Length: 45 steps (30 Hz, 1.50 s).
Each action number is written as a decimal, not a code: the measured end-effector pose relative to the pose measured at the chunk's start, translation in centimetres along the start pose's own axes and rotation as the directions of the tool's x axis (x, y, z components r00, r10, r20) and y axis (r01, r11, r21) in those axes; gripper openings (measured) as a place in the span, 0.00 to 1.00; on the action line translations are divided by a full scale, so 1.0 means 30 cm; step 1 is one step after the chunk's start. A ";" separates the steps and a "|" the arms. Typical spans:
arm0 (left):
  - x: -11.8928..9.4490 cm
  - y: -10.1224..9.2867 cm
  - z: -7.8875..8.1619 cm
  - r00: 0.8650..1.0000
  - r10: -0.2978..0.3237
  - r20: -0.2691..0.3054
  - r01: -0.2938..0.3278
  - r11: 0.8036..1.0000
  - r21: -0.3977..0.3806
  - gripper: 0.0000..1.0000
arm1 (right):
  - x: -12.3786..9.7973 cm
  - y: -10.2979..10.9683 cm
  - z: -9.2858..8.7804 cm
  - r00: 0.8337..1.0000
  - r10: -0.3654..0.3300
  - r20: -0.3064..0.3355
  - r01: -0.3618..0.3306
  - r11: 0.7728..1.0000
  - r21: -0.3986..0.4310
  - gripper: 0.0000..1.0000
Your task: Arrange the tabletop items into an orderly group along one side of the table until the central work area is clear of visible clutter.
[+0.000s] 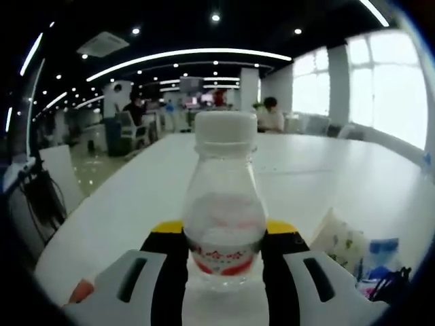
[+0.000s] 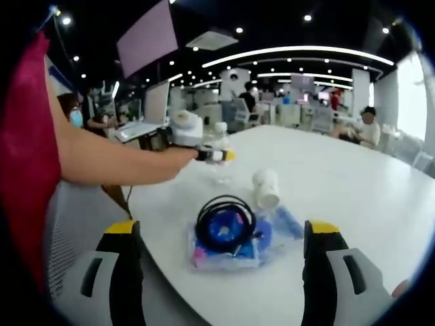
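Left gripper point(image 1: 223, 261) pinches clear bottle point(image 1: 224, 204), red label text too blurry to read; right gripper point(image 2: 221, 255) jaws spread wide w/ cable coil point(image 2: 225, 223) on blue packet point(image 2: 228, 252) between, print illegible.

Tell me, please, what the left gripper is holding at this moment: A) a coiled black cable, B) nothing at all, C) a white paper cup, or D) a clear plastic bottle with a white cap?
D: in the left gripper view, the left gripper has its jaws closed on either side of the clear bottle with the white cap, which stands upright on the white table.
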<state>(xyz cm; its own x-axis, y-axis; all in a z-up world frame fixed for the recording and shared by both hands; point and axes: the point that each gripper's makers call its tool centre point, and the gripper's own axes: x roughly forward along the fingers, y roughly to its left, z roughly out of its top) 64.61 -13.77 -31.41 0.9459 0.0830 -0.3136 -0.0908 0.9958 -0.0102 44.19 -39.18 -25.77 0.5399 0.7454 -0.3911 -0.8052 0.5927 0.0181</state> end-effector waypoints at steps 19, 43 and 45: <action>-0.015 0.012 0.023 1.000 -0.005 0.009 0.005 1.000 0.022 0.52 | -0.001 -0.002 -0.003 1.000 -0.003 -0.006 0.003 1.000 -0.002 0.98; -0.121 -0.006 0.049 0.999 -0.041 -0.003 0.041 0.999 0.025 0.59 | -0.002 0.001 0.009 1.000 -0.006 0.007 0.006 1.000 -0.024 0.97; -0.135 -0.008 0.060 0.999 -0.045 0.000 0.045 0.999 0.023 0.59 | -0.001 0.002 0.010 1.000 -0.006 0.006 0.006 1.000 -0.028 0.97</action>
<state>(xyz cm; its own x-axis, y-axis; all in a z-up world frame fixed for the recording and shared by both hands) 61.35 -14.27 -28.42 0.9491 0.0384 -0.3127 -0.0413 0.9991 -0.0028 44.19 -39.08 -25.49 0.5461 0.7436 -0.3857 -0.8085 0.5884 -0.0103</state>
